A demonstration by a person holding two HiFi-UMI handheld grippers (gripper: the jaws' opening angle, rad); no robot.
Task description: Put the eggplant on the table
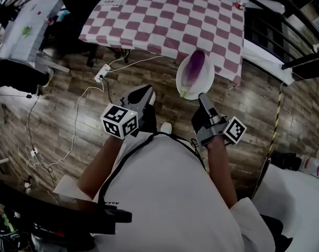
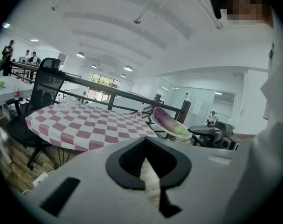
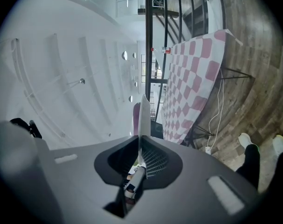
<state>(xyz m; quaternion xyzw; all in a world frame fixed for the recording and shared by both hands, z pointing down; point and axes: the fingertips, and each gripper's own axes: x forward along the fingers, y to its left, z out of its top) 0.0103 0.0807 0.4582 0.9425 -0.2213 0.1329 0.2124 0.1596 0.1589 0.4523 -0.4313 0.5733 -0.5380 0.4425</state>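
Just short of the table (image 1: 164,20), over the floor (image 1: 70,88), the eggplant (image 1: 193,70) lies on a plate (image 1: 207,81) whose near rim is clamped in the right gripper (image 1: 203,96). Its long axis runs straight on from those jaws toward the table's edge. The left gripper (image 1: 143,94) hangs beside the plate, apart from it, jaws together and empty, so the right hand is judged the nearer and the carry onward to the table is likely its job.
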